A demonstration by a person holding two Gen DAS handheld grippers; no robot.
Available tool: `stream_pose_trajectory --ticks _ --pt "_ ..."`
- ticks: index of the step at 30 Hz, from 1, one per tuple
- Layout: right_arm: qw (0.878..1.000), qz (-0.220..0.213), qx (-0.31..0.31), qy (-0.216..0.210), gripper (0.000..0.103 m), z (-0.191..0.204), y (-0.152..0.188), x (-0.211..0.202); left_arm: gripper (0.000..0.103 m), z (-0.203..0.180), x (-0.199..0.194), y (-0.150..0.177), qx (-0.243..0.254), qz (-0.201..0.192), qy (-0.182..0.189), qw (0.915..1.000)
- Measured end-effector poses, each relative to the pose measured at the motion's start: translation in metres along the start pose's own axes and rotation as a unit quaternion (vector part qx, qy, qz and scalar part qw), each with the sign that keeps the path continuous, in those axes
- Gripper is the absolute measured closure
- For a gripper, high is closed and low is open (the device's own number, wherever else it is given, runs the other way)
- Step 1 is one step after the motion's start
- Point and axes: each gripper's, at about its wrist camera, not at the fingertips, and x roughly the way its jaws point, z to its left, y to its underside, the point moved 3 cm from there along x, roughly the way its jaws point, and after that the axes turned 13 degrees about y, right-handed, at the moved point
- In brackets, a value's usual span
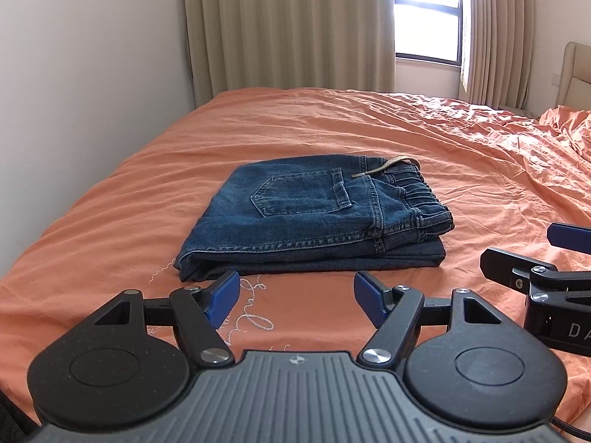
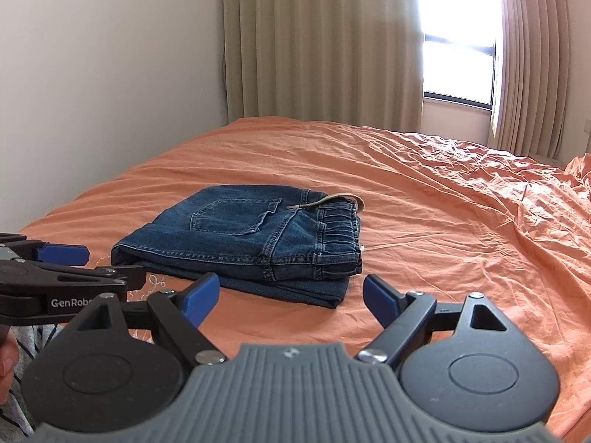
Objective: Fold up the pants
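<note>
Blue denim pants lie folded into a compact stack on the orange bedsheet, back pocket up, elastic waistband and beige drawstring to the right. My left gripper hovers just in front of the stack's near edge, open, with nothing between its blue pads. In the right wrist view the same pants sit ahead and slightly left. My right gripper is open and empty before the stack's near right corner. Each gripper shows in the other's view: the right gripper at the right edge, the left gripper at the left edge.
A white wall runs along the bed's left side. Beige curtains and a bright window stand behind the bed. The sheet is rumpled at the right. A hand and striped sleeve show at lower left.
</note>
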Motion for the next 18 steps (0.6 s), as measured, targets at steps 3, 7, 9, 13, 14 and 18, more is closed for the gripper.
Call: stream_pose_trajectory --ticks 3,7,9,13,14,18 --pt "1.0 0.0 0.003 -0.001 0.022 -0.0017 0.0 -0.0005 0.02 -0.0023 -0.0018 -0.0015 0.002 -0.001 0.002 1.0" --pt "1.0 -0.004 0.006 -0.001 0.022 -0.0024 -0.0005 -0.0017 0.02 -0.0025 -0.0032 -0.003 0.005 -0.003 0.002 1.0" --pt "1.0 -0.004 0.007 -0.002 0.022 -0.0027 -0.0004 -0.002 0.02 -0.0023 -0.0042 -0.0037 0.004 -0.003 0.002 1.0" --pt "1.0 -0.007 0.01 -0.003 0.022 -0.0034 -0.0007 -0.0042 0.02 -0.0031 -0.0067 -0.0046 0.005 -0.005 0.002 1.0" --pt "1.0 -0.007 0.01 -0.003 0.022 -0.0033 -0.0007 -0.0048 0.02 -0.0036 -0.0073 -0.0046 0.006 -0.006 0.002 1.0" --pt "1.0 -0.008 0.011 -0.004 0.022 -0.0035 -0.0008 -0.006 0.02 -0.0057 -0.0084 -0.0051 0.009 -0.005 0.004 0.9999"
